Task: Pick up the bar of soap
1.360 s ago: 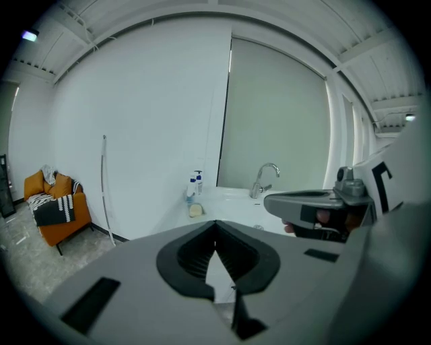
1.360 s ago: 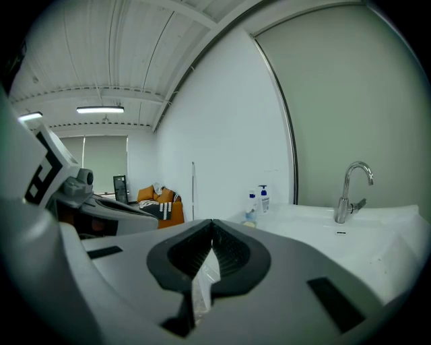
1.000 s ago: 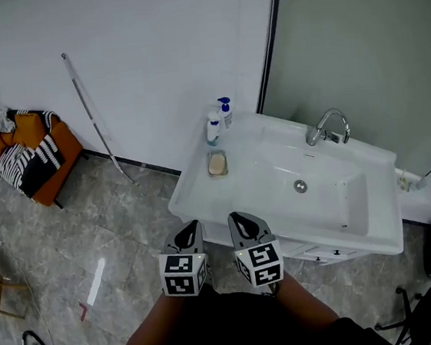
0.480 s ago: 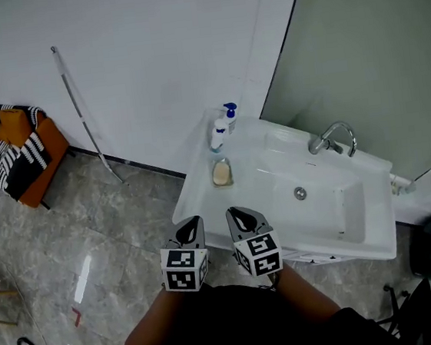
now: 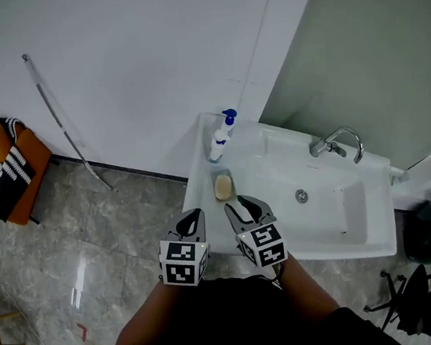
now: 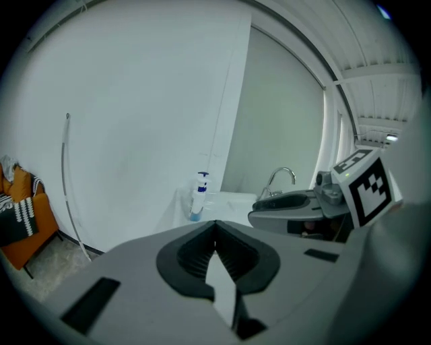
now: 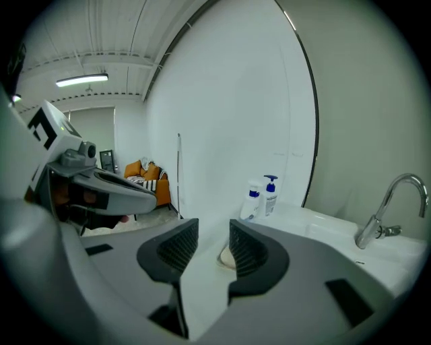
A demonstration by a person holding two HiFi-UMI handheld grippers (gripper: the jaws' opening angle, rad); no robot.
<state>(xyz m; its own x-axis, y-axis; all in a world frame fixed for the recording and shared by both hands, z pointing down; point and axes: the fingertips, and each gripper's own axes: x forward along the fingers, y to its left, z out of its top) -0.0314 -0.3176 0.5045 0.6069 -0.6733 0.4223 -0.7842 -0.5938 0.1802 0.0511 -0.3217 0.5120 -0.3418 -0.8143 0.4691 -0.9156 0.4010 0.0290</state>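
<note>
A tan bar of soap (image 5: 222, 185) lies in a small dish on the left rim of the white washbasin (image 5: 362, 240). In the head view both grippers hover side by side just short of the basin's front left corner. My left gripper (image 5: 192, 220) has its jaws shut with nothing in them, as the left gripper view (image 6: 215, 226) confirms. My right gripper (image 5: 247, 207) sits just in front of the soap; its jaws are opening. In the right gripper view the gap (image 7: 214, 237) is empty and the soap (image 7: 224, 257) shows beyond it.
Two pump bottles (image 5: 222, 134) stand at the basin's back left corner, behind the soap. A chrome tap (image 5: 337, 143) and drain (image 5: 302, 195) lie to the right. A thin rod (image 5: 56, 115) leans on the white wall. An orange chair (image 5: 1, 177) stands far left on the tiled floor.
The right gripper's jaws have parted from shut. Both grippers have come closer to the basin's front left corner and the soap, and the view has shifted so the basin sits nearer.
</note>
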